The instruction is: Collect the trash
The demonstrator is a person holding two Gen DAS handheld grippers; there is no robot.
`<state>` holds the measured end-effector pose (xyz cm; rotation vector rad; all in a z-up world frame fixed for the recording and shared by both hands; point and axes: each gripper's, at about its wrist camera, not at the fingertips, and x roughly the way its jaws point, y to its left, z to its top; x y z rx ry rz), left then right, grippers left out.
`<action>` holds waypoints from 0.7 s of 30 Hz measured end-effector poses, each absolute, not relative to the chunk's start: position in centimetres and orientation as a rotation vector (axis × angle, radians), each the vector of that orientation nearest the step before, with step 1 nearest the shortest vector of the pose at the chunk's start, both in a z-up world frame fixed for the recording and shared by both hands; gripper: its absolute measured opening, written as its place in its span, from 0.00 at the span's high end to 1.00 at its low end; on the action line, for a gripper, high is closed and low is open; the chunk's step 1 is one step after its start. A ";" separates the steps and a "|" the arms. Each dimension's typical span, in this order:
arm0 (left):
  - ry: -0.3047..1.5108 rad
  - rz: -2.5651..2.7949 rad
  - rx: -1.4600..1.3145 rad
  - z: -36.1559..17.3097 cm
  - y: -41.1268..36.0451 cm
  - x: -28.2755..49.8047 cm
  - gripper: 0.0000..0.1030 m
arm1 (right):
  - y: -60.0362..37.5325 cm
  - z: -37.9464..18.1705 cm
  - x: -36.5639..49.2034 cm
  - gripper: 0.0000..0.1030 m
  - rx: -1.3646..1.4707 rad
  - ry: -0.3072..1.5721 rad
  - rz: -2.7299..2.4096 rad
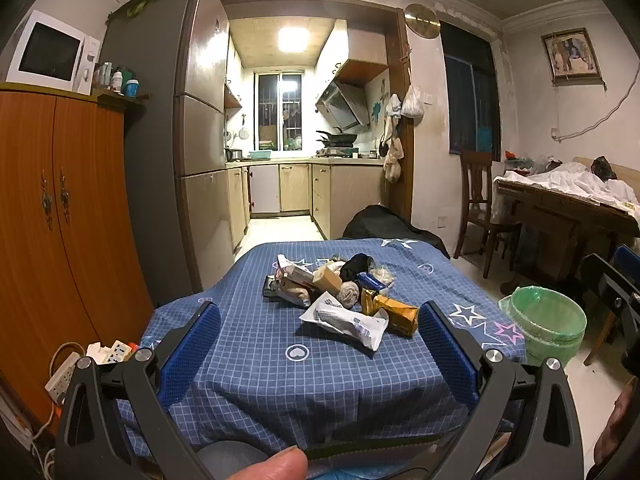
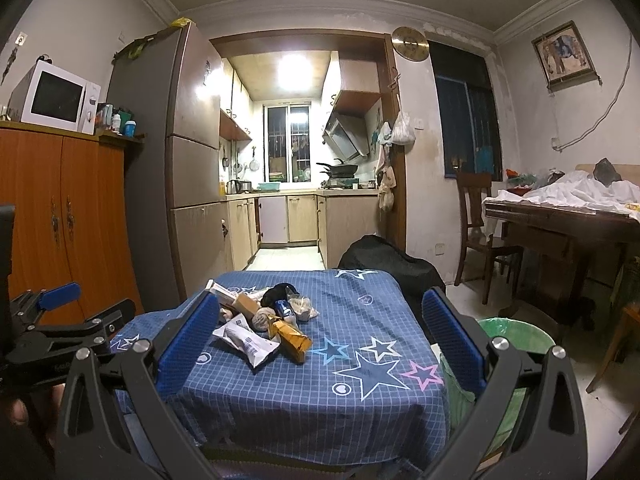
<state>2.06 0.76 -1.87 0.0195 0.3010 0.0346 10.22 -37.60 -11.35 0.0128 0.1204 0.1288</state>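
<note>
Through the left wrist camera I see my left gripper [image 1: 320,336] spread wide, its ribbed blue pads holding nothing, hovering at the near edge of the worktop [image 1: 256,344], which is draped in a blue checked cloth printed with stars and hearts. The trash pile [image 1: 336,292] sits in the middle of the cloth: a crinkled white wrapper [image 1: 348,322] nearest me, a shiny gold foil packet [image 1: 396,314] touching its right side, then a tan block, a grey fuzzy ball and something black behind. A round bin lined with a green plastic bag [image 1: 544,320] stands on the floor just beside the worktop's right edge. An orange wooden cabinet is to the left.

Through the right wrist camera, my right gripper [image 2: 320,334] is likewise wide open and empty. The pile [image 2: 264,316] lies toward its left pad, the white wrapper [image 2: 248,342] and gold packet [image 2: 294,338] foremost. The right pad partly hides the green-lined bin [image 2: 516,340]. My left gripper [image 2: 60,312] shows at the left edge.
</note>
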 end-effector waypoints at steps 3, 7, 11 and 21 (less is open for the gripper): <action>0.304 0.035 0.021 -1.9 0.8 2.1 0.05 | -37.5 -11.5 10.3 0.05 0.011 0.126 0.132; 0.304 0.034 0.022 -2.0 0.8 2.1 0.05 | -37.5 -11.5 10.3 0.05 0.011 0.127 0.133; 0.307 0.034 0.026 -2.2 0.7 2.3 0.05 | -37.5 -11.5 10.3 0.05 0.012 0.131 0.135; 0.310 0.035 0.025 -2.5 0.6 2.4 0.05 | -37.1 -11.8 10.3 0.05 -0.031 0.127 0.171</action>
